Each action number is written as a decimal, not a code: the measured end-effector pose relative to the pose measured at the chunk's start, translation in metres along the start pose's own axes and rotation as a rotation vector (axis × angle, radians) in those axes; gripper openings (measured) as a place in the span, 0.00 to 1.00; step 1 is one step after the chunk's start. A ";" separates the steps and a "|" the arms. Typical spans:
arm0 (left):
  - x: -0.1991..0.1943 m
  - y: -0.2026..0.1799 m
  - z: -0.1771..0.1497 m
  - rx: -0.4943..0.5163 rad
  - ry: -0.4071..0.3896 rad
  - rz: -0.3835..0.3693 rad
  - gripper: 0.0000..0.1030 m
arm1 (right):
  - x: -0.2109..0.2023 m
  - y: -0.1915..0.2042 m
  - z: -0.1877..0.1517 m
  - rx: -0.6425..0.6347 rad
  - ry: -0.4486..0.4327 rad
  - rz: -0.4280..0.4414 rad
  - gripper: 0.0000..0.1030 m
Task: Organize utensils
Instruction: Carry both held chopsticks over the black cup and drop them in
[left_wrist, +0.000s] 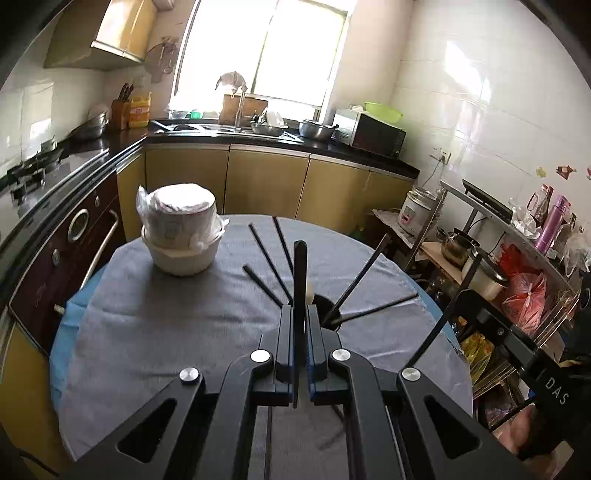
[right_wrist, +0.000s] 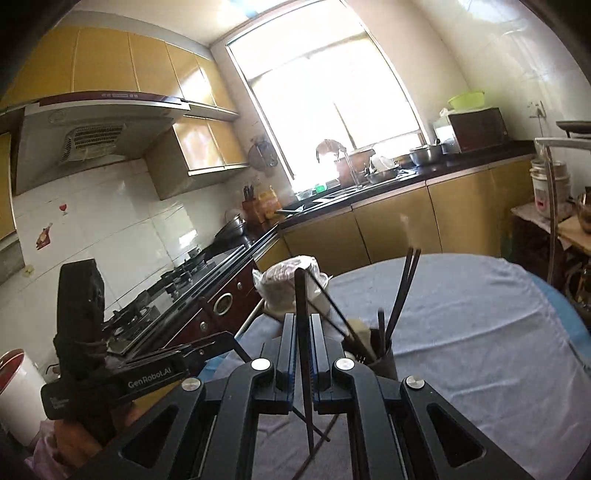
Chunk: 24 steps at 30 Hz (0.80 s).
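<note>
Between each gripper's fingers (left_wrist: 284, 332), one chopstick (left_wrist: 299, 280)

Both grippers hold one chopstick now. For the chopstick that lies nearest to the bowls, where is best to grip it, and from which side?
Probably its middle, from above, jaws across its width. It lies flat on the cloth, apart from the other chopsticks.
</note>
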<state>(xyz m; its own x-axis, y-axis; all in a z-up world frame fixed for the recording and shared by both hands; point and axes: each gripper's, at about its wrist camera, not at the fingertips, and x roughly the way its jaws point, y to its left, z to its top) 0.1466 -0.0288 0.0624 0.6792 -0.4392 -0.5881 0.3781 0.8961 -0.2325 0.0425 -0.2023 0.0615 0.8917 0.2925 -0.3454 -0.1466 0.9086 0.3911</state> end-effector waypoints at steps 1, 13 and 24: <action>0.000 -0.002 0.003 0.006 0.000 0.001 0.05 | 0.001 0.002 0.006 -0.009 -0.004 -0.003 0.06; -0.017 -0.026 0.059 0.082 -0.048 -0.010 0.05 | 0.009 0.013 0.062 -0.072 -0.045 -0.044 0.06; 0.001 -0.035 0.106 0.070 -0.112 -0.005 0.06 | 0.048 0.005 0.118 -0.103 -0.069 -0.109 0.06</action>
<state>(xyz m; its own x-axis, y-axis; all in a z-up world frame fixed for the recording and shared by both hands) 0.2008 -0.0670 0.1522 0.7421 -0.4514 -0.4956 0.4221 0.8890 -0.1778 0.1345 -0.2189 0.1472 0.9314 0.1723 -0.3205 -0.0869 0.9606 0.2640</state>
